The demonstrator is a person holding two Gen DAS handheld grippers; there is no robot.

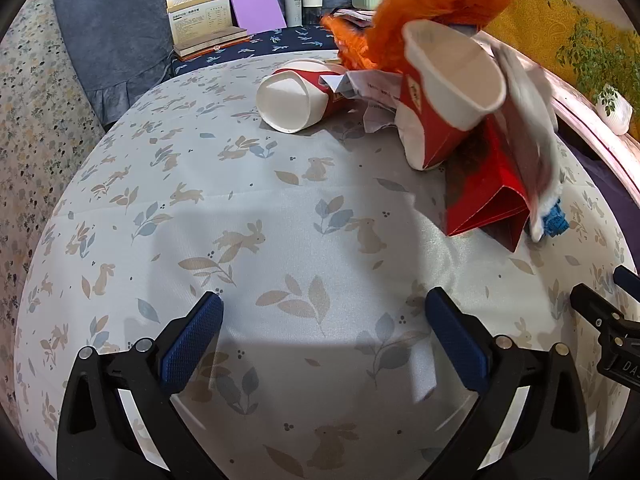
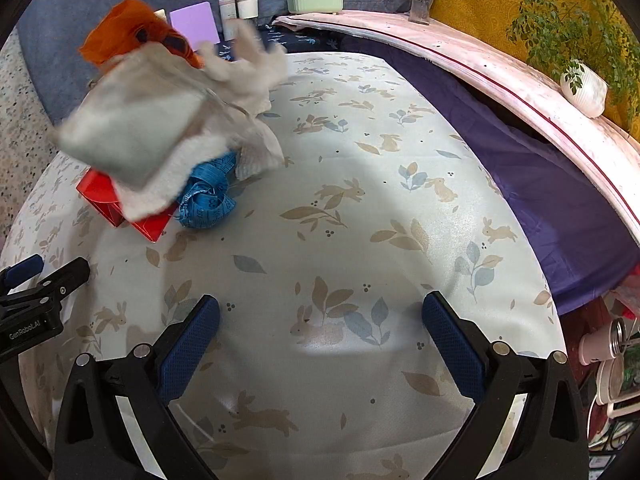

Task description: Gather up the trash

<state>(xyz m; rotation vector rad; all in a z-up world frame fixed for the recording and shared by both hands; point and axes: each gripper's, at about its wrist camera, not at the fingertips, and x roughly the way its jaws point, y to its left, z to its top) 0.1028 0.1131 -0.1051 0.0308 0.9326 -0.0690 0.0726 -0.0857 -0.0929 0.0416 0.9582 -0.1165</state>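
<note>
Trash lies heaped ahead of two empty claws above a round table [image 1: 280,200] draped in a pale cloth printed with rabbits and leaves. The left gripper [image 1: 324,328] hovers with its blue-padded fingers spread wide apart, clamped on nothing; the right gripper [image 2: 320,330] is likewise spread and empty.

Seen from the left claw, the pile sits forward and to its right: a white paper cup with a red sleeve [image 1: 292,100] tipped on its side, mouth turned back toward the claw, its long axis running away and rightward; a second red-and-white paper cup [image 1: 448,96] tilted, mouth up; crumpled white paper [image 1: 372,92] between them; a folded red cardboard carton [image 1: 484,200] nearest the claw; and blurred white tissue [image 1: 532,128] draped over it. An orange plastic bag [image 1: 420,8] is behind the heap.

From the right claw the same pile lies forward and well to its left, the tissue [image 2: 136,132] blurred above the red carton [image 2: 104,200], a coiled blue measuring tape [image 2: 208,196] just beside them.

The carton's near edge appears closer to the left claw, which faces it more squarely; the right would have to reach across. A likely first pick is the carton or the tilted cup, by the left.
</note>
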